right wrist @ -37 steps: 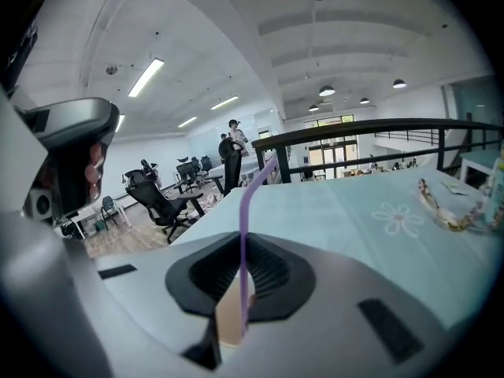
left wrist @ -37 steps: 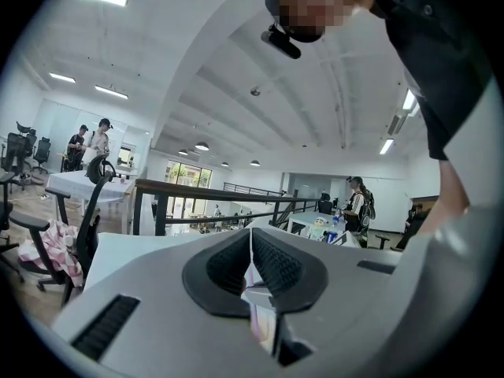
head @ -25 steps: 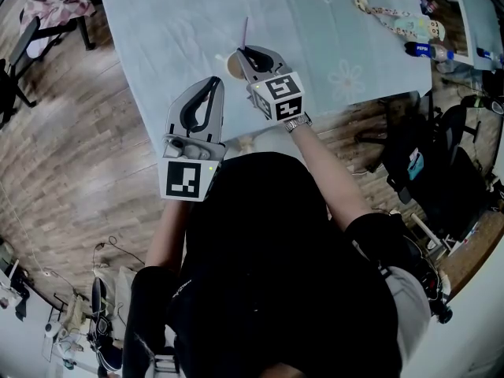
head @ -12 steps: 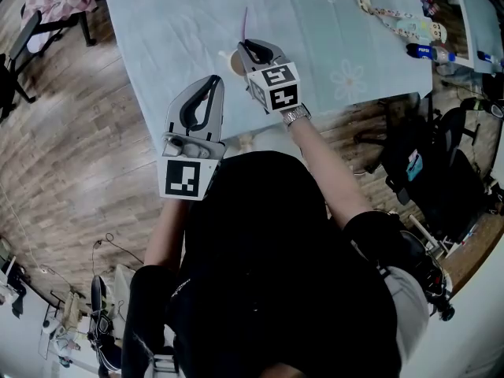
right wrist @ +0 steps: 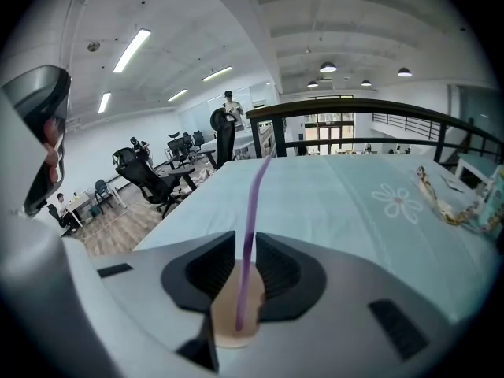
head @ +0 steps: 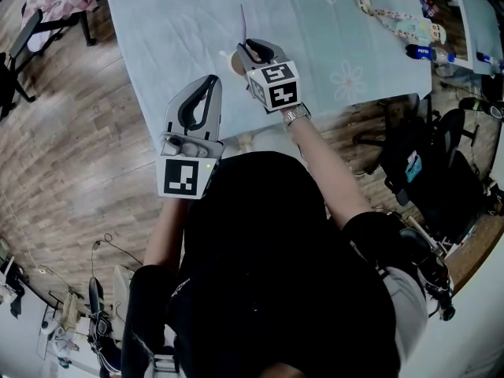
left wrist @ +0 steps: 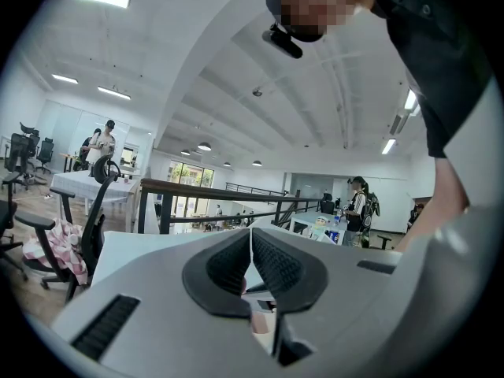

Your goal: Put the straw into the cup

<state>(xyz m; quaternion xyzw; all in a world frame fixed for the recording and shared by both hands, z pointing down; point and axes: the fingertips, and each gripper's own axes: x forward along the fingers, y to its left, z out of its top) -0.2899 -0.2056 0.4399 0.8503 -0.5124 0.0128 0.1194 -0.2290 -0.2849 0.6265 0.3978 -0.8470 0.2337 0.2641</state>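
A purple straw stands in a small tan cup on the pale blue tablecloth. In the head view the straw rises from the cup just beyond my right gripper. The right gripper has just been opening; the straw stands between its jaws with a gap on each side, the pads not pressing it. My left gripper hangs near the table's front edge, left of the cup. In the left gripper view the left gripper is shut with nothing between its pads.
A patterned lanyard and a bottle lie at the table's far right. Flower prints mark the cloth. Office chairs stand on the wooden floor at the left and right.
The right gripper has tipped slightly over the cup. The straw has stayed standing in the cup with its top a little further back. The left gripper has not moved.
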